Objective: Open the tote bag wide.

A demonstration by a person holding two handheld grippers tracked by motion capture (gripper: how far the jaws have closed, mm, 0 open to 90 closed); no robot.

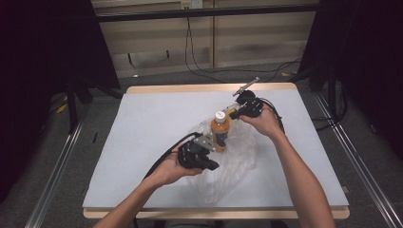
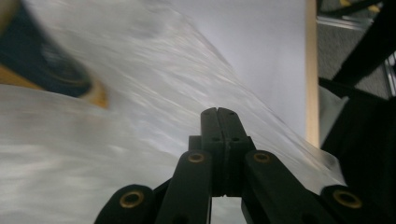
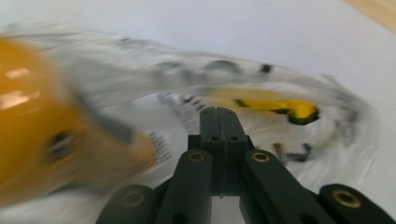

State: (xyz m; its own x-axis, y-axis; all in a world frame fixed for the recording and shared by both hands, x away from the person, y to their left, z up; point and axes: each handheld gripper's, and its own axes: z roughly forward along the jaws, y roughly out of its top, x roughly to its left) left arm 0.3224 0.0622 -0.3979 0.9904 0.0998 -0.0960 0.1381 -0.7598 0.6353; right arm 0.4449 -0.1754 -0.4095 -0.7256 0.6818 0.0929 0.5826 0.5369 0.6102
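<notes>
Claw tips of both hands, left claw (image 1: 212,165) and right claw (image 1: 234,114), are seen pressed shut, seemingly pinching the clear plastic bag (image 1: 237,156) at opposite sides of the upright orange bottle (image 1: 220,132) between them.

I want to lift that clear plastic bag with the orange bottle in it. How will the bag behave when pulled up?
The clear plastic bag looks thin and crinkled, so it will likely be floppy and sag rather than hold shape. Its glossy film may slip between pads. The orange bottle stands upright inside it, so the load probably hangs at one spot and may tip as the bag rises.
</notes>
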